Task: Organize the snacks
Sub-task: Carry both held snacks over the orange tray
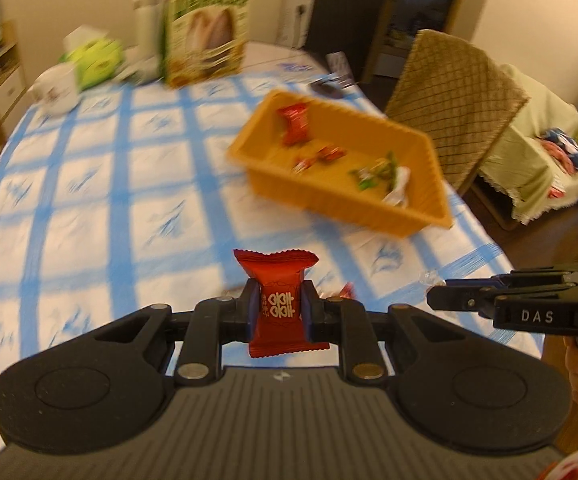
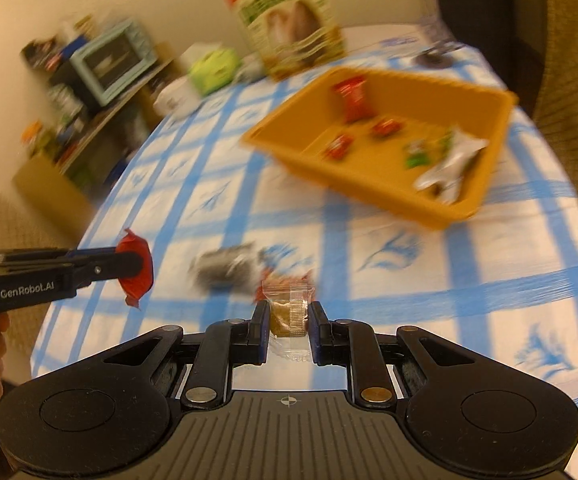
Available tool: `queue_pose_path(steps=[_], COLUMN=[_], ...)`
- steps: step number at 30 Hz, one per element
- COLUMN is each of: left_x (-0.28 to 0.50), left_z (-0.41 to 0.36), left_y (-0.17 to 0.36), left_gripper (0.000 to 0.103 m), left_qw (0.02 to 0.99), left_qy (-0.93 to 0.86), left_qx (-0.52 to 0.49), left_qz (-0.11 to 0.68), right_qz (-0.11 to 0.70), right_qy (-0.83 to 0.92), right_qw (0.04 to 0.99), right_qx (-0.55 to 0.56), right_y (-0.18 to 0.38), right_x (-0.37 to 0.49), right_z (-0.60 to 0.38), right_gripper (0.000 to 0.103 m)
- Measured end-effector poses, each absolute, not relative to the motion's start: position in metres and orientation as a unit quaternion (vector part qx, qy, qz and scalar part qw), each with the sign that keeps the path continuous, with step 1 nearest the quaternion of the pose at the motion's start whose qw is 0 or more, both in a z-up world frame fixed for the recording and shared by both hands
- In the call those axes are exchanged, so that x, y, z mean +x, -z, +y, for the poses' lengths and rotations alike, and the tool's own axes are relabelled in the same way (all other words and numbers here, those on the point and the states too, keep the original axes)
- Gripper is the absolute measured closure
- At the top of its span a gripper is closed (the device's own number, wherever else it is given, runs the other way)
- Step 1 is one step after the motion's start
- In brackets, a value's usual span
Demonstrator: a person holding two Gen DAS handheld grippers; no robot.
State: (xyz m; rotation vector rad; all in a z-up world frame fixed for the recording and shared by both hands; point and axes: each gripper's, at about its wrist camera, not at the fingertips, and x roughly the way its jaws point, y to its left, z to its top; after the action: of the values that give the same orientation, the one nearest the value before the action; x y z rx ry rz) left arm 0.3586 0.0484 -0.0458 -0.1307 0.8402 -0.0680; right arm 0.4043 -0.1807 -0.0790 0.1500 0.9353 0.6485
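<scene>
Holding wrapped snacks (image 1: 294,123), the orange basket (image 1: 321,200) sits on the table (image 1: 89,200).

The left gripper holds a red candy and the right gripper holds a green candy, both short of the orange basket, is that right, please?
Not quite: the right gripper holds a clear-wrapped brownish candy, not green, as the right wrist view shows. The left gripper does hold a red candy, both short of the orange basket.

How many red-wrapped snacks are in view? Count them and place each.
5, maybe more: one large red packet and two small red candies in the orange basket; one in the left gripper; another on the tablecloth.
</scene>
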Motion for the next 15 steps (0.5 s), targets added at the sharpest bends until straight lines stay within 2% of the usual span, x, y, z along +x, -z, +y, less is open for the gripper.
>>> queue_pose_path(steps=[15], left_x=[0.47], left_z=[-0.005], left_y=[0.008], left_gripper=[0.084], left_qw=[0.926], left_qy=[0.108], left_qx=[-0.007], left_qz=[0.361], right_qz=[0.378], right_qy=[-0.246], right_qw=[0.883], right_qx=[0.132], right_y=[0.035], right_x=[0.486], right_z=[-0.226], right_gripper=[0.083])
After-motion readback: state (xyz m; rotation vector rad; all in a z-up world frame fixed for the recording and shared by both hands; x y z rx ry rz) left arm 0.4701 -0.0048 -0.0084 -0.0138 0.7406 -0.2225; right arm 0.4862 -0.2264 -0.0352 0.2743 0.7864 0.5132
